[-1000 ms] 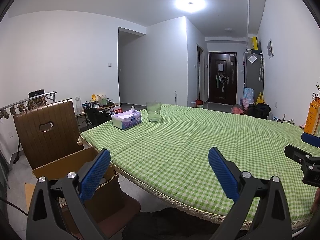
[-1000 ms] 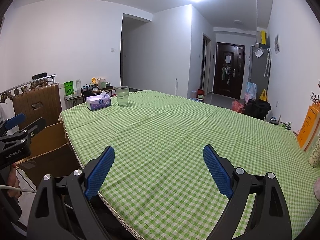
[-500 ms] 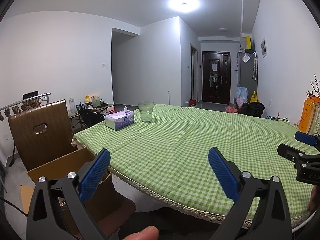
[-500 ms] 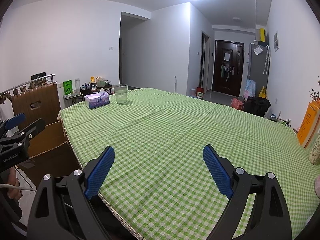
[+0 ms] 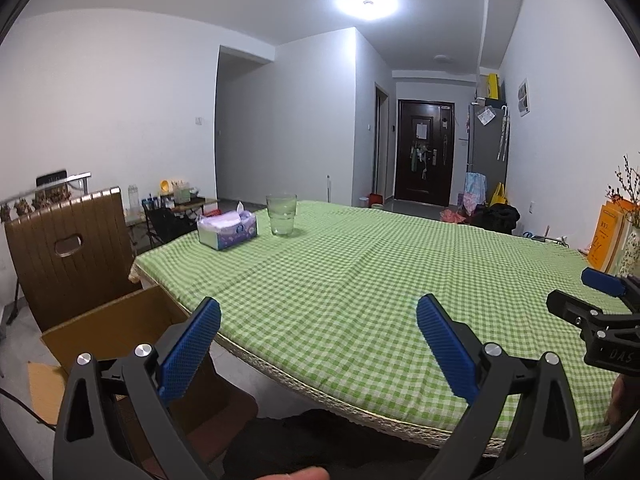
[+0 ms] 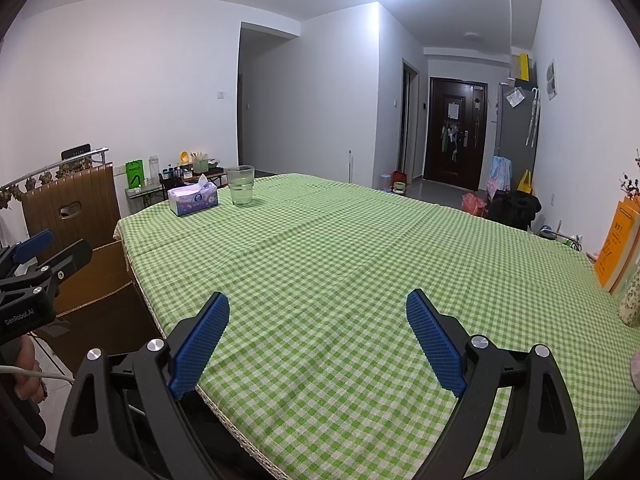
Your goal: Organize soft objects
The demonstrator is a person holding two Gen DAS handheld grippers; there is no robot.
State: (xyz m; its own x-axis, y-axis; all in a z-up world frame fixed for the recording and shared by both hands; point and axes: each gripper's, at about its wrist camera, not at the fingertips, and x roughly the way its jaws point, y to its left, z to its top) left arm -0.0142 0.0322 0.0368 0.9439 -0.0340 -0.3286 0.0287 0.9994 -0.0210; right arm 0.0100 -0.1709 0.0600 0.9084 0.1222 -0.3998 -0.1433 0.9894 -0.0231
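Observation:
A purple tissue box (image 5: 228,233) (image 6: 193,199) lies at the far left corner of the green checked table (image 5: 360,280) (image 6: 340,260). My left gripper (image 5: 318,312) hangs open over the table's near left edge with nothing between its blue pads. Further right, over the table's near part, my right gripper (image 6: 318,308) is open and holds nothing. A pale soft thing (image 6: 635,372) peeks in at the right edge of the right wrist view, mostly hidden. An open cardboard box (image 5: 108,328) (image 6: 100,280) stands on the chair left of the table.
A glass of water (image 5: 281,214) (image 6: 240,185) stands next to the tissue box. A brown chair (image 5: 68,248) is at the left. Orange books (image 6: 618,248) and a patterned vase (image 6: 634,300) sit at the table's right edge. A dark door (image 5: 424,156) is far back.
Both views have drifted a little; the tissue box and glass sit slightly further left in the left wrist view. Both grippers stay open.

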